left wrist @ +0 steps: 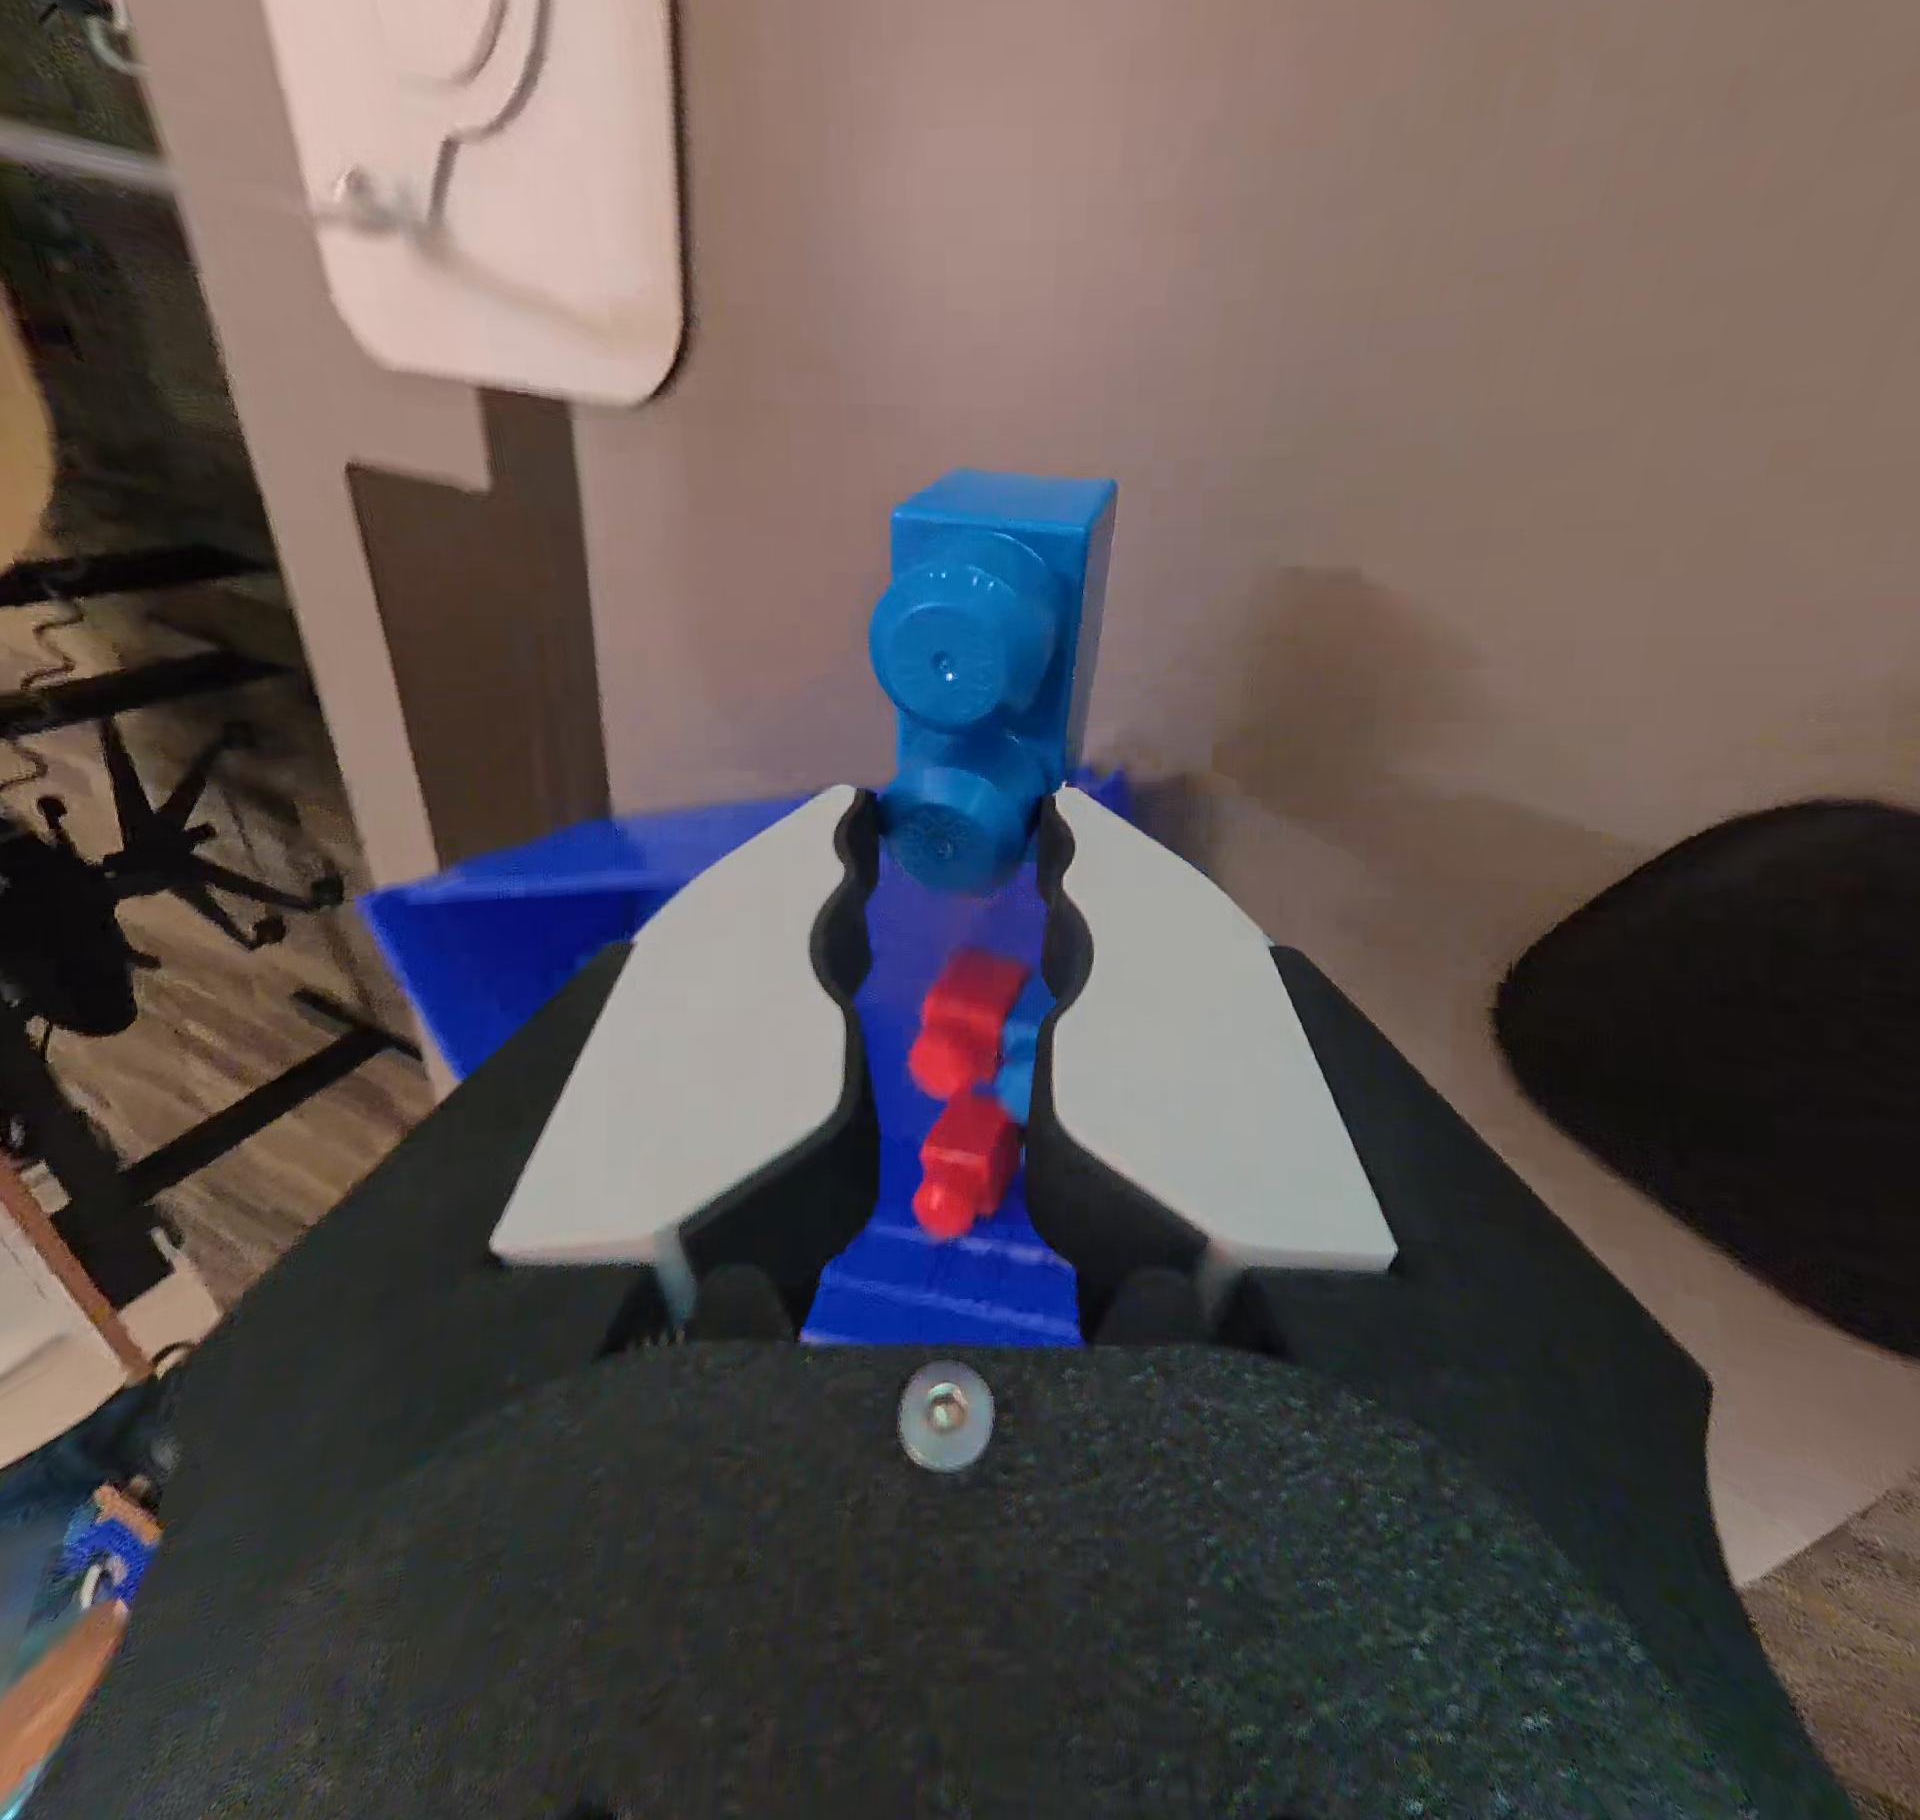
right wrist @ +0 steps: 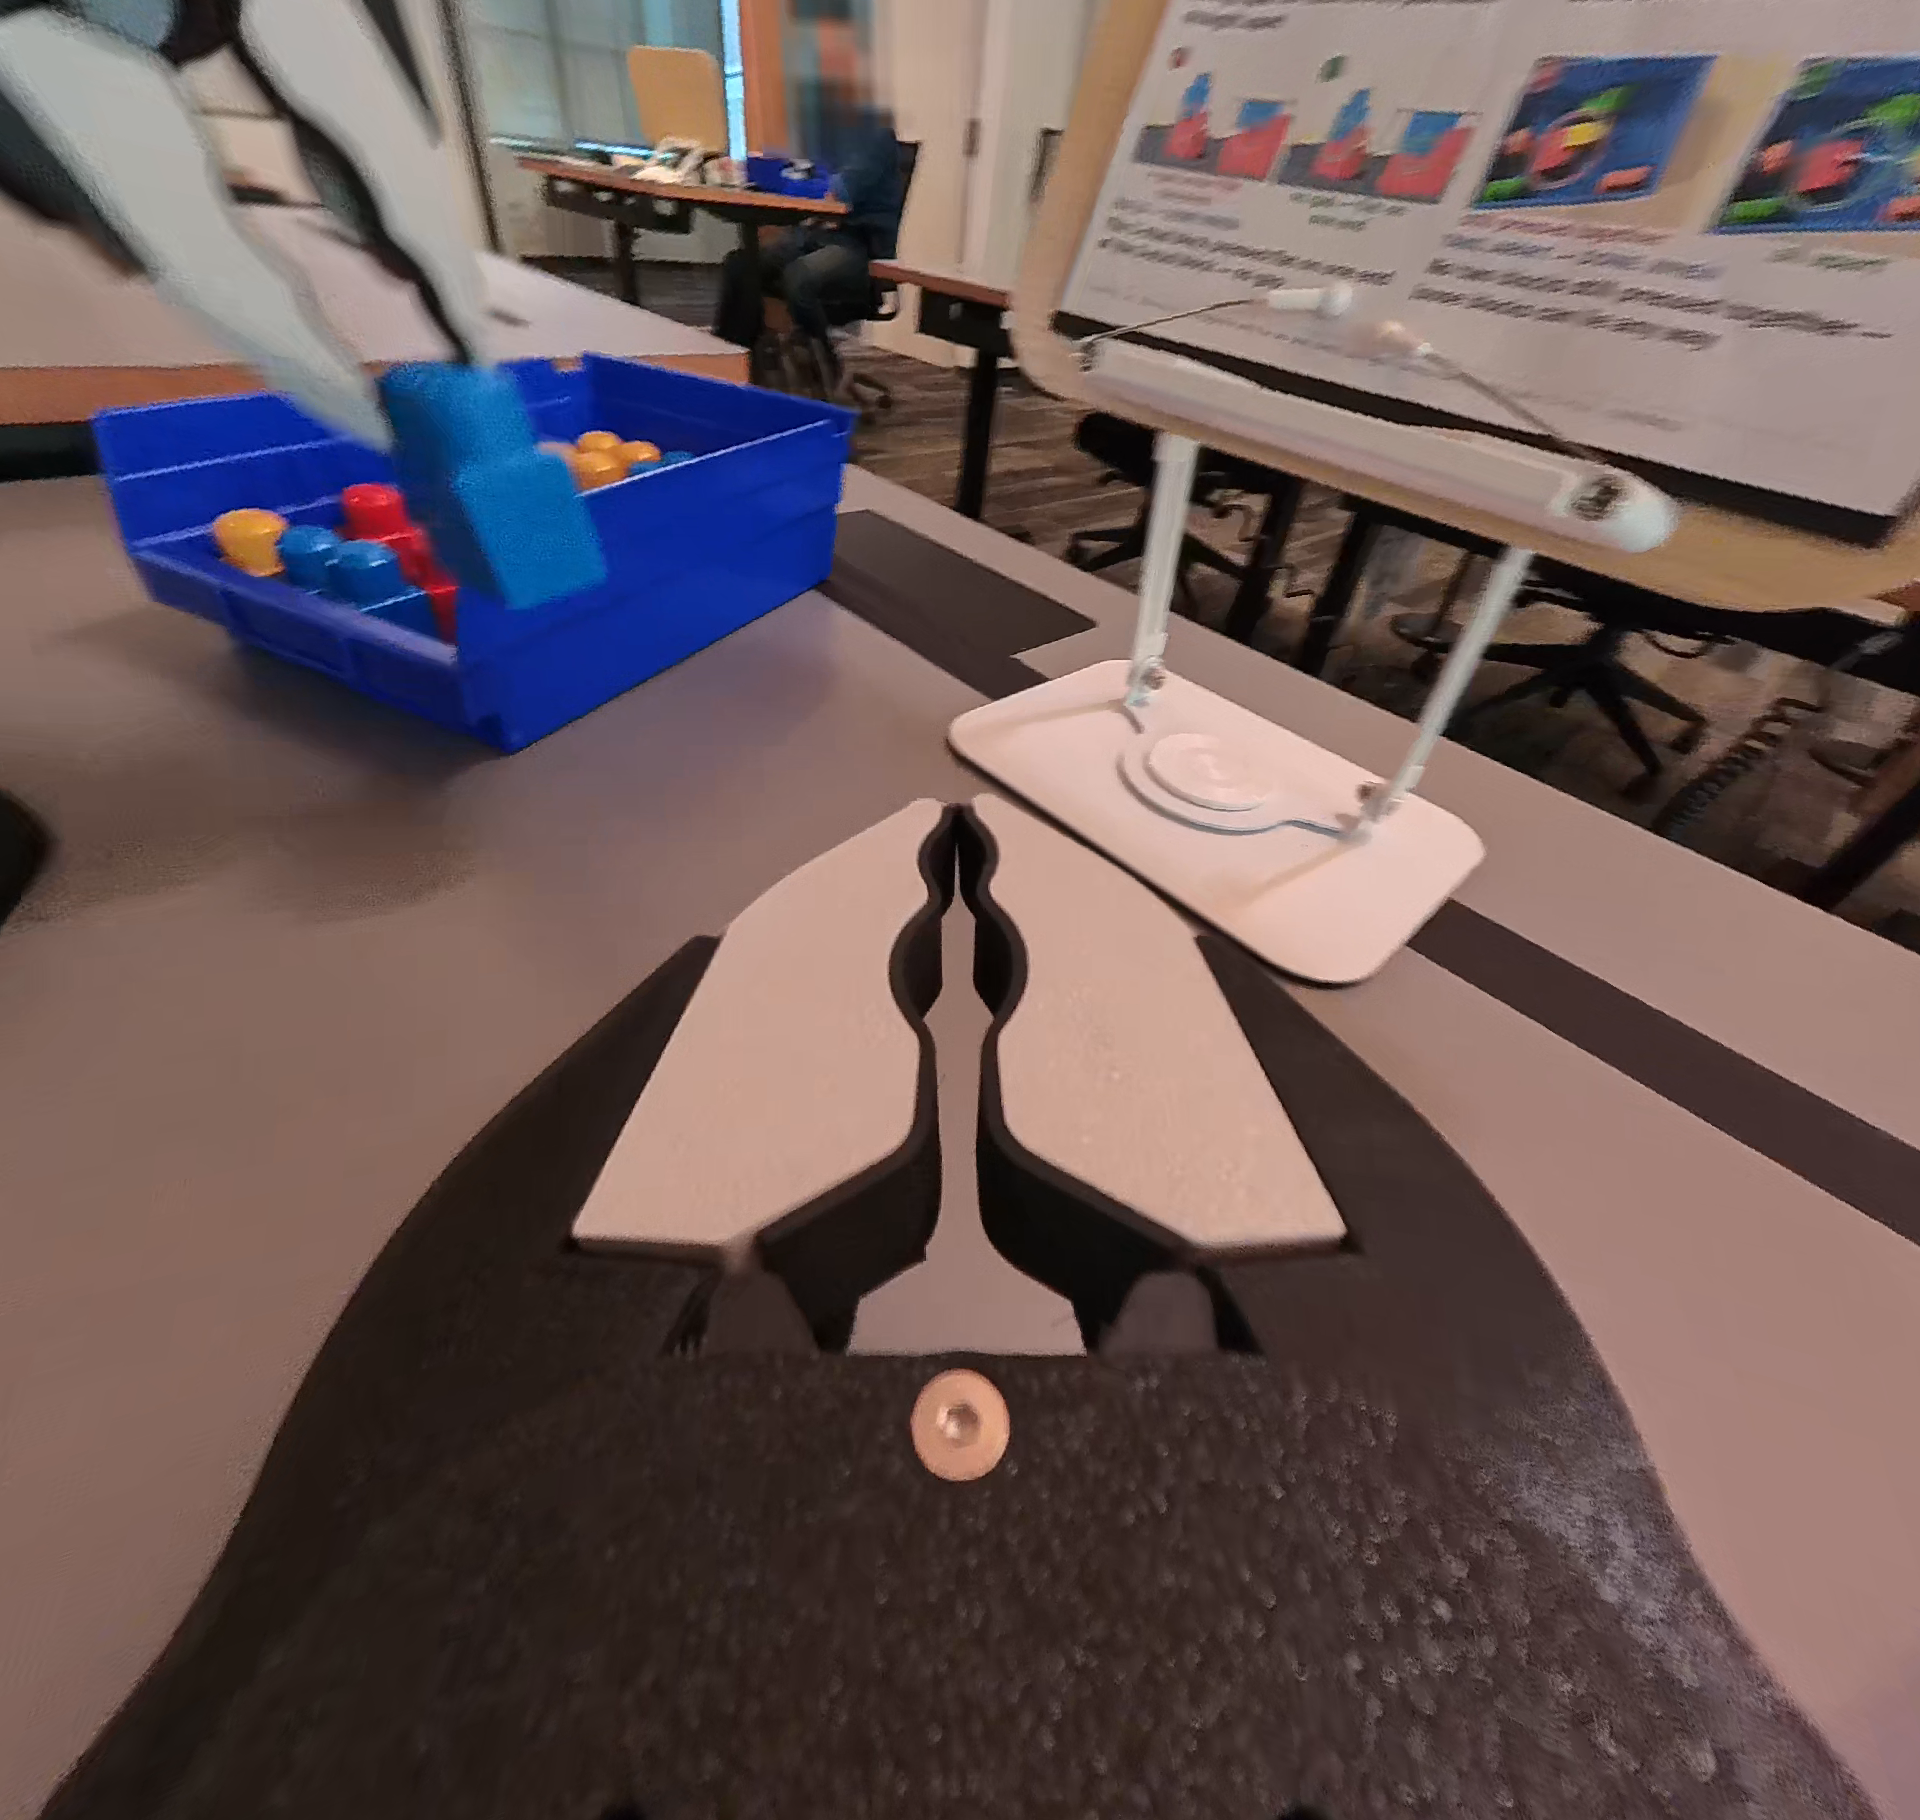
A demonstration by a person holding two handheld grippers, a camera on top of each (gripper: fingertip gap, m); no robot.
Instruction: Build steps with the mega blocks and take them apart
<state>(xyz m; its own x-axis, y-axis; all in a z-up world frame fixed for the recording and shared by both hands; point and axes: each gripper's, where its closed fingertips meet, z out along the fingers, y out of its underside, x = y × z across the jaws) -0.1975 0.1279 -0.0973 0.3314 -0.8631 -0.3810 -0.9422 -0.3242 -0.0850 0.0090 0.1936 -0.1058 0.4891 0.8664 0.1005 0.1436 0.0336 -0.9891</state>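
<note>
Two tongs, one loaded. Left tongs (left wrist: 951,835) clamp a blue two-stud block (left wrist: 987,627) at its lower end; block's long axis runs straight out past the tips, studs facing the left wrist camera. It hangs above the blue bin (right wrist: 665,544), clear of the table (right wrist: 312,887). Bin holds loose blocks: red (right wrist: 374,508), yellow (right wrist: 249,534), blue, orange. Right tongs (right wrist: 956,825) are closed on nothing, low over bare table, well apart from bin and block, which lie forward-left of them. Left is the nearer one. White document stand (right wrist: 1226,814) sits just forward-right. Likely next: carry block to open table and set it down.
</note>
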